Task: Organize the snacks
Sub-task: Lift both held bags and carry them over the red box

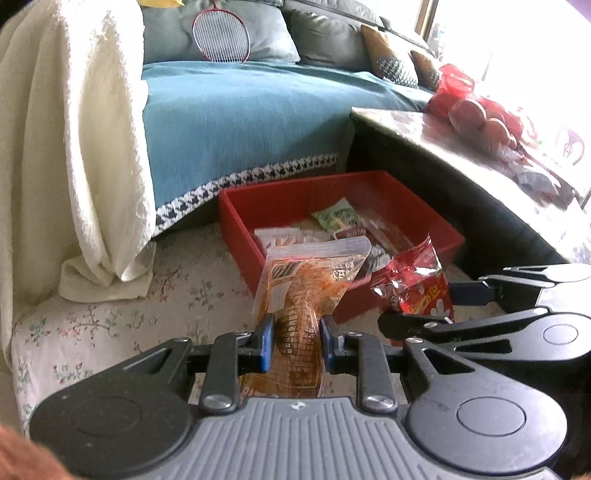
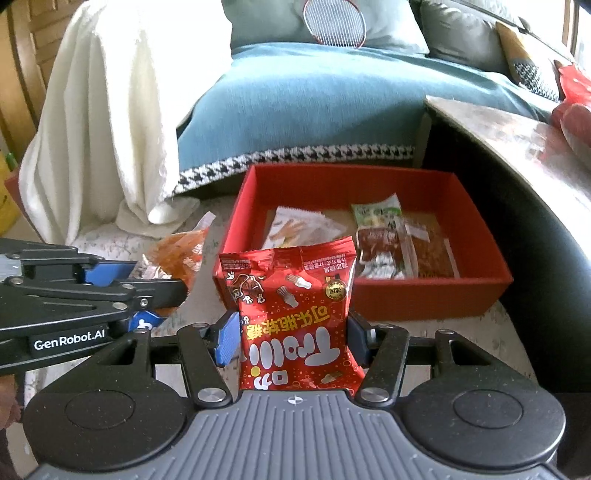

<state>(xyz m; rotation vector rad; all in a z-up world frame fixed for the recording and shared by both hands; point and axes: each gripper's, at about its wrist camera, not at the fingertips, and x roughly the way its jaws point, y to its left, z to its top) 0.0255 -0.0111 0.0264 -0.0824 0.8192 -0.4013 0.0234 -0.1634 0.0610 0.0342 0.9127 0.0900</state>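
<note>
My left gripper (image 1: 297, 341) is shut on an orange snack pouch (image 1: 306, 288), held up just short of the red box (image 1: 236, 218). My right gripper (image 2: 291, 341) is shut on a red candy bag (image 2: 295, 314), held upright before the box's near wall (image 2: 424, 299). The box stands on a floral cloth and holds several snack packets, among them a green one (image 2: 376, 216). The red bag (image 1: 417, 288) and right gripper (image 1: 417, 310) show at the right of the left wrist view. The orange pouch (image 2: 177, 258) and left gripper (image 2: 162, 295) show at the left of the right wrist view.
A sofa with a blue cover (image 1: 240, 122) and a white blanket (image 1: 74, 147) stands behind the box. A badminton racket (image 1: 221, 35) leans on the cushions. A table (image 1: 424, 125) at the right carries a red bag of fruit (image 1: 476, 114).
</note>
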